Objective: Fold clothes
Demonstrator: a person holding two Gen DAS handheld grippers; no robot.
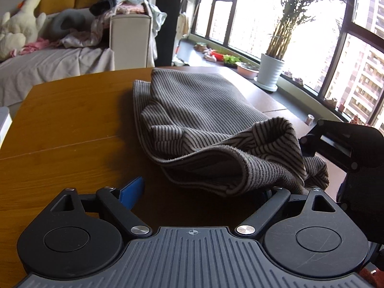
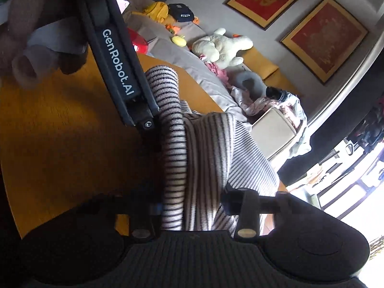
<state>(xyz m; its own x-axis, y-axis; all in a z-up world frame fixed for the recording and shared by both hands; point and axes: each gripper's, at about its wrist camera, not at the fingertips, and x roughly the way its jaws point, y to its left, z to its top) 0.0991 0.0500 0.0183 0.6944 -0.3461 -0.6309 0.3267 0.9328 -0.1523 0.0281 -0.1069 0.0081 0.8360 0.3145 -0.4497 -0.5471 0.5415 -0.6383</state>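
Note:
A grey-brown striped garment (image 1: 204, 110) lies partly folded on the wooden table (image 1: 72, 124). Its near edge is lifted into a loose roll at the right. My left gripper (image 1: 199, 189) is open just before that edge; the blue left finger (image 1: 132, 192) shows, while cloth covers the right one. My right gripper (image 1: 302, 144) comes in from the right at the raised fold. In the right wrist view the right gripper (image 2: 193, 204) is shut on a thick bunch of the striped garment (image 2: 211, 148). The left gripper (image 2: 144, 120), held by a hand (image 2: 24, 67), reaches in from the upper left.
Behind the table is a sofa (image 1: 60, 60) with a white plush toy (image 1: 19, 31) and a pile of clothes (image 1: 124, 4). A potted plant (image 1: 272, 72) and small pots stand on the window ledge at the right. Framed pictures (image 2: 324, 36) hang on the wall.

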